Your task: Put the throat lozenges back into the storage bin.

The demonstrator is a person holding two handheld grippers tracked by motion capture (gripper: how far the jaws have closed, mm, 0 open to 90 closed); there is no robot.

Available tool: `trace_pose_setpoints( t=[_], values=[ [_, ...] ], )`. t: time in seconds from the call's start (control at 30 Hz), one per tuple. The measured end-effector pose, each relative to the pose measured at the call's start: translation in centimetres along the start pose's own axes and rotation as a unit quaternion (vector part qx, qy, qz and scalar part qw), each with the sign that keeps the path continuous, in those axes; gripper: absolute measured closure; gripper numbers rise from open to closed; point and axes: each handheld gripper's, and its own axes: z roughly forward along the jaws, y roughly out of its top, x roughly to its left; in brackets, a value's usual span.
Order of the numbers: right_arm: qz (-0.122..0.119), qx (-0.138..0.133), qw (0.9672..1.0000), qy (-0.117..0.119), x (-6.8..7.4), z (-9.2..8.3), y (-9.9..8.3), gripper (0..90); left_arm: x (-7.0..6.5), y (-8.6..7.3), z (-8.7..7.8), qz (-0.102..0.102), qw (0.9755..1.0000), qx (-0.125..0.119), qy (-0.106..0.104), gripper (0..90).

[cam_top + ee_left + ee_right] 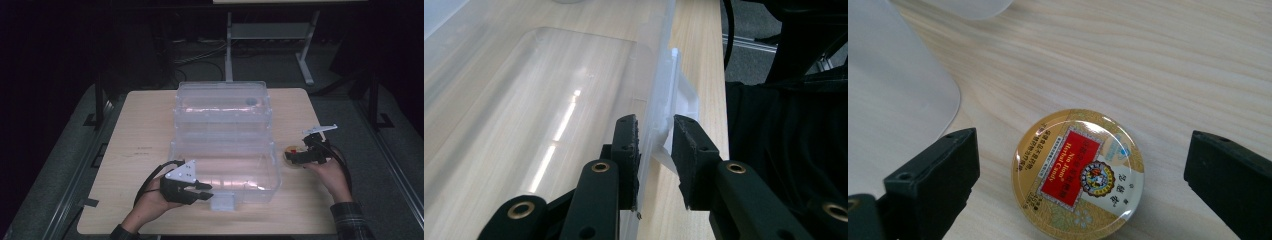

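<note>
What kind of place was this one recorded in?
Probably a lab or workshop set up for recording: a lone wooden table in a dark room, cables on the floor behind it, and a metal stand at the back.

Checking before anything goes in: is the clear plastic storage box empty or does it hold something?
Empty, apart from its own fittings: through the clear plastic storage box the high view shows bare tiers and table wood.

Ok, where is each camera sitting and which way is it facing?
High view: above the person's side, facing forward and down on the clear plastic bin; both forearms and tools show.
Left gripper view: on the left tool, looking along its jaws astride the bin's front wall by the latch.
Right gripper view: on the right tool, facing down at the round candy tin.
Shared: the wooden table.
</note>
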Motion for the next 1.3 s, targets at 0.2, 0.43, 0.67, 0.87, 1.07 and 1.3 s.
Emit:
trace_pose_setpoints(
  t=[0.2, 0.43, 0.67, 0.87, 1.07, 1.3],
  values=[
    [-0.004, 0.011, 0.9999, -0.002, 0.0, 0.6, 0.0, 1.2, 0.0, 0.0, 0.0, -0.001, 1.0, 0.0, 0.0, 71.9],
    [-0.004, 0.022, 0.9997, -0.004, -0.2, 1.3, -0.1, 1.2, 0.0, 0.0, 0.0, -0.001, 1.0, 0.0, 0.0, 71.9],
    [-0.009, 0.033, 0.9994, 0.0, -0.2, 1.7, -0.2, 5.6, 0.0, 0.0, 0.0, 0.0, 1.0, 0.0, 0.0, 71.9],
    [-0.011, 0.041, 0.9991, -0.001, -0.2, 1.9, -0.3, 6.7, 0.0, 0.0, 0.0, 0.0, 1.0, 0.0, 0.0, 71.9],
    [-0.012, 0.044, 0.999, -0.004, -0.2, 1.7, -0.4, 12.2, 0.0, 0.0, 0.0, 0.001, 1.0, 0.0, 0.0, 71.9],
    [-0.011, 0.048, 0.9988, 0.0, -0.2, 1.8, -0.6, 16.0, 0.0, 0.0, 0.0, 0.0, 1.0, 0.0, 0.0, 71.9]
  ],
)
